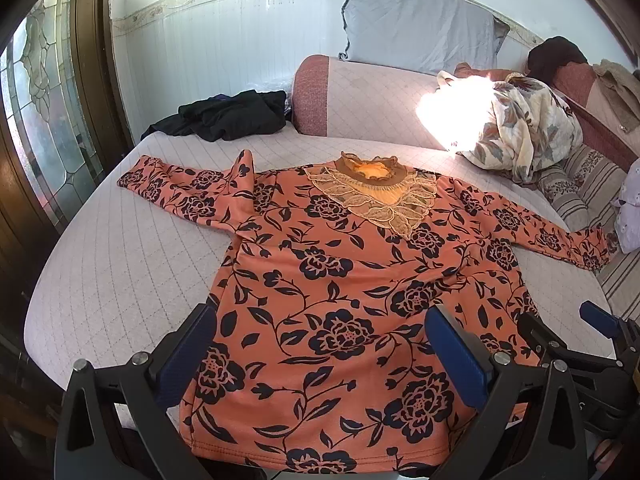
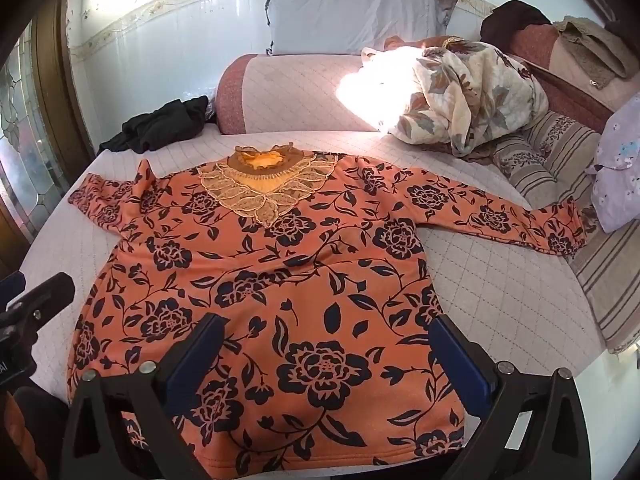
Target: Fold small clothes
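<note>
An orange top with dark flowers and a lace collar (image 1: pixel 360 280) (image 2: pixel 280 280) lies flat, front up, on the quilted bed, both sleeves spread sideways and the hem nearest me. My left gripper (image 1: pixel 322 332) hovers over the hem's left part, jaws wide open, nothing between them. My right gripper (image 2: pixel 328 344) hangs over the hem's right part, also wide open and empty. The right gripper (image 1: pixel 576 328) shows at the right edge of the left wrist view. The left gripper's fingers (image 2: pixel 40 296) show at the left edge of the right wrist view.
A crumpled black garment (image 1: pixel 228 114) lies at the bed's far left. A rolled pink quilt (image 1: pixel 360 96) and a grey pillow (image 1: pixel 416 20) lie behind the top. A floral cream quilt (image 1: pixel 520 128) and striped bedding (image 2: pixel 560 168) crowd the right. A glass door (image 1: pixel 36 120) stands left.
</note>
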{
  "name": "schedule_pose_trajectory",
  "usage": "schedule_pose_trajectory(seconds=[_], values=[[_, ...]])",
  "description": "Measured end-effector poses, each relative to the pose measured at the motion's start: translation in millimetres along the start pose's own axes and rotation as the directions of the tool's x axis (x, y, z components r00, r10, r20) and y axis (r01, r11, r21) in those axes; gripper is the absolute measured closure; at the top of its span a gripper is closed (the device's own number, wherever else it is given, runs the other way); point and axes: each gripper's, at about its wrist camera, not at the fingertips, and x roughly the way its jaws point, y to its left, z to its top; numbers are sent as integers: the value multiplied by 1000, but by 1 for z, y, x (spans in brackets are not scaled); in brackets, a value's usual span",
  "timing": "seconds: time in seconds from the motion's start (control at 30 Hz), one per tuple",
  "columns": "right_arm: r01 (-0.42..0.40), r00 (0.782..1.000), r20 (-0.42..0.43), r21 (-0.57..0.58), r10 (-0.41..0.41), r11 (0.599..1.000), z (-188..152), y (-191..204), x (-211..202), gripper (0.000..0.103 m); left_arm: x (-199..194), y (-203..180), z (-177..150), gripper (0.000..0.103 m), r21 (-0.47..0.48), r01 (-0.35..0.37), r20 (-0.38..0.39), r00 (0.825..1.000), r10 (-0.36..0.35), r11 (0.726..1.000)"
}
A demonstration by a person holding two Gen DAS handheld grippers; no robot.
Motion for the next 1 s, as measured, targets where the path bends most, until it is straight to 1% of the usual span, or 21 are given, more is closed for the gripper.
schedule_pose_trajectory(seconds=[1.0], values=[[5,1000,0,-24,-5,1000,2,9,-3,0,-1,2,-1,0,-4,4,-3,1000,-4,1000]])
